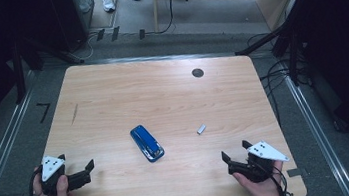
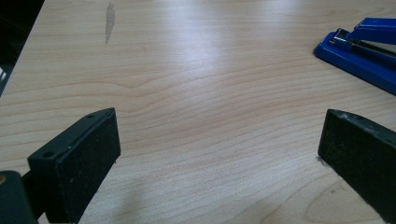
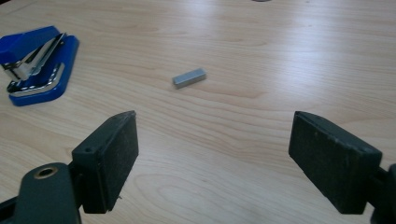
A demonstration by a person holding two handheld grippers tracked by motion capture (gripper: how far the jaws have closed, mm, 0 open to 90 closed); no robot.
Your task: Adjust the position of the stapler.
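A blue stapler lies flat near the middle of the wooden table. To its right lies a small grey block of staples, apart from it. My left gripper rests at the near left corner, open, jaws pointing toward the stapler, which sits off to its far right. Held at the near right edge, my right gripper is open too. Beyond its jaws lies the staple block, with the stapler at the far left. Both left gripper and right gripper hold nothing.
A round black grommet is set in the table's far right part. A grey smear marks the left side. Cables trail on the floor to the right, and a person's white shoes stand beyond the table.
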